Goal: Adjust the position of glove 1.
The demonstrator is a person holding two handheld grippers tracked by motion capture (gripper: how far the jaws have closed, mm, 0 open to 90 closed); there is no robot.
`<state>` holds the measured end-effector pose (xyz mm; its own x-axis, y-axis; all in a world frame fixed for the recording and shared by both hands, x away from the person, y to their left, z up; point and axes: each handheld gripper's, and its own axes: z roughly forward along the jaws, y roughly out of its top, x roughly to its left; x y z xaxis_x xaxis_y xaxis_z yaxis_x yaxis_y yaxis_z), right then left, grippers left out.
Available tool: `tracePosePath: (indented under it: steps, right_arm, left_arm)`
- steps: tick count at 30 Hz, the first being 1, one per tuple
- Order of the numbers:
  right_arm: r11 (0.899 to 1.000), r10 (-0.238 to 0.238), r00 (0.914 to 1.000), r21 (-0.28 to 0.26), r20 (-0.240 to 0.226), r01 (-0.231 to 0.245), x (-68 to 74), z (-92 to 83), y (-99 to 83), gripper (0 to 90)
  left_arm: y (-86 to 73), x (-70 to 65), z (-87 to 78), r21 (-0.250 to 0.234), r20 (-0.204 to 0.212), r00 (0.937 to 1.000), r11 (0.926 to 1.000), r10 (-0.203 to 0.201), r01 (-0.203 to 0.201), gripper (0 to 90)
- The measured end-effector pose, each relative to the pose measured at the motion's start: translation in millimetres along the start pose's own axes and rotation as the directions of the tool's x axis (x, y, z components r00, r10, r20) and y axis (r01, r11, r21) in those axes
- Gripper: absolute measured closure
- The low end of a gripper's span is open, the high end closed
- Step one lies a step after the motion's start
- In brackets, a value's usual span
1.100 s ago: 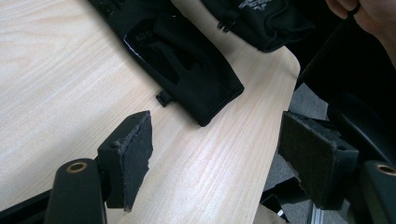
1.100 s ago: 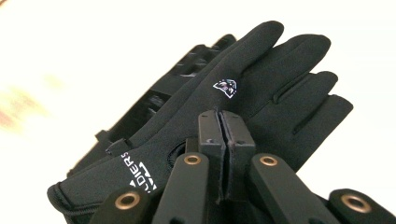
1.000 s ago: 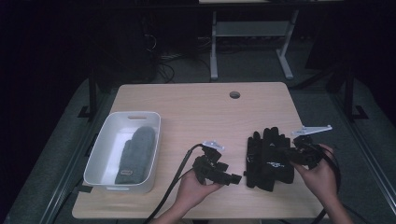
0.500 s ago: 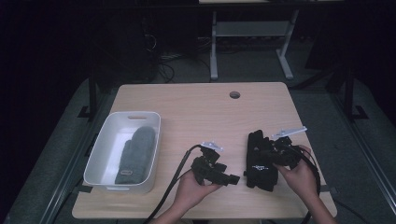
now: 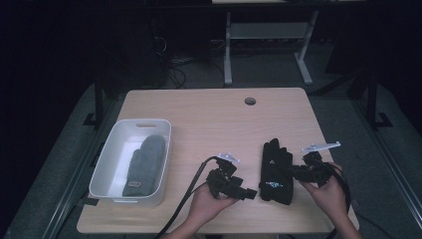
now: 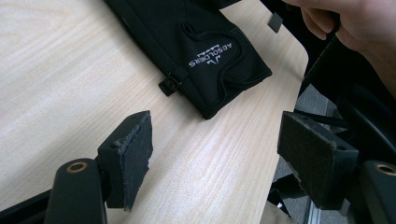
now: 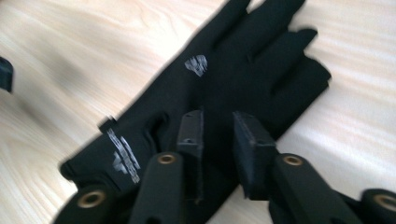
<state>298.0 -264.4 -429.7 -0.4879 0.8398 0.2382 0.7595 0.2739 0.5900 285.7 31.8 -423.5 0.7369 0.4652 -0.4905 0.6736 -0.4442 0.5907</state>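
Right gripper [image 7: 217,154] over black glove [image 5: 275,169], jaws just opening, narrowly apart. Left gripper [image 6: 224,158] wide open, empty, above table [image 5: 209,119].

Black glove [image 5: 276,169]: lies flat on the table, fingers pointing away from the person, cuff toward the near edge; white lettering near the cuff, small logo on the back
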Motion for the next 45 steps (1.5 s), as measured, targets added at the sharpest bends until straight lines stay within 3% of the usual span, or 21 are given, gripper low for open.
tracePosePath:
  steps: [5,12,20,23,28,32,36,37,40,45]
  right_arm:
    - [1.000,-0.002,0.9999,0.014,-0.016,0.002,-2.4,5.1,-11.2,79.9]
    - [1.000,0.008,0.9982,0.021,-0.059,-0.007,2.5,8.2,-14.3,79.8]
    - [0.999,-0.002,0.9908,0.036,-0.135,0.007,20.2,19.7,-14.9,73.3]
    - [1.000,0.002,0.9887,0.029,-0.150,0.003,22.2,20.8,-13.2,66.2]
    - [0.998,0.055,0.9900,-0.027,-0.130,-0.059,10.1,15.5,-9.9,49.8]
    - [0.990,0.117,0.9874,-0.062,-0.106,-0.124,-5.9,12.2,-6.8,40.4]
    - [0.981,0.164,0.9840,-0.096,-0.068,-0.170,-18.6,12.9,-3.6,38.1]
    - [0.975,0.190,0.9806,-0.112,-0.050,-0.194,-27.4,15.2,-1.7,37.5]
    - [0.969,0.222,0.9743,-0.102,-0.039,-0.225,-33.8,19.9,0.3,36.9]
    - [0.966,0.237,0.9712,-0.098,-0.022,-0.238,-40.8,26.6,0.4,36.2]
  left_arm:
    - [1.1,3.4,3.0,0.004,0.002,0.9998,0.9998,-0.019,0.019,26.7]
    - [3.1,9.6,6.1,0.013,0.008,0.9988,0.9987,-0.049,0.049,26.7]
    - [3.9,15.5,8.1,0.033,-0.010,0.9980,0.9975,-0.062,0.063,26.7]
    - [4.2,17.3,9.7,0.038,-0.015,0.9974,0.9968,-0.070,0.071,26.8]
    - [5.6,22.0,15.0,0.050,-0.025,0.9963,0.9952,-0.082,0.083,26.7]
    - [6.8,24.4,20.4,0.063,-0.009,0.9946,0.9926,-0.103,0.104,26.8]
    - [8.2,24.8,23.9,0.073,-0.014,0.9941,0.9914,-0.108,0.108,27.0]
    - [9.2,24.7,25.5,0.079,-0.024,0.9938,0.9908,-0.108,0.110,27.1]
    - [10.7,25.9,30.6,0.098,-0.032,0.9936,0.9890,-0.108,0.111,28.2]
    - [11.0,27.2,35.1,0.112,-0.038,0.9932,0.9871,-0.110,0.114,31.4]
